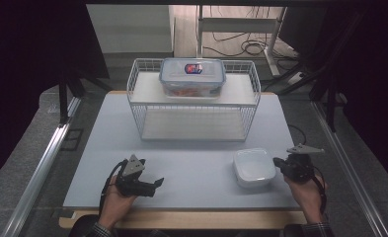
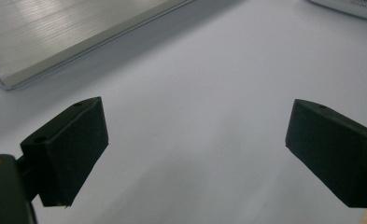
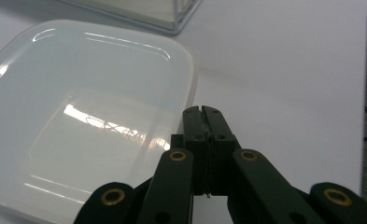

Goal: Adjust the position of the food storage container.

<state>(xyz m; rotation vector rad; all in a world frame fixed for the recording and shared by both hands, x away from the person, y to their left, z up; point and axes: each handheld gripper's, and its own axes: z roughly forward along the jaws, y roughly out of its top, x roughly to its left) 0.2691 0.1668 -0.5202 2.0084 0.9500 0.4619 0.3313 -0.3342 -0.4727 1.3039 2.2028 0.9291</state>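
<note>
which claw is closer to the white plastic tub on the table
Right. The right claw, jaws shut, sits just beside the white tub's right edge. The left claw, jaws open, is well off to the tub's left across bare table.

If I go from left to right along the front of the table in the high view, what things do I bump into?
Left tool → white plastic container → right tool, which sits right at the container's right edge.

A wire rack (image 1: 193, 106) and, near the front right, a white tub (image 1: 253, 168) are carried directly by the grey table (image 1: 191, 163).
</note>
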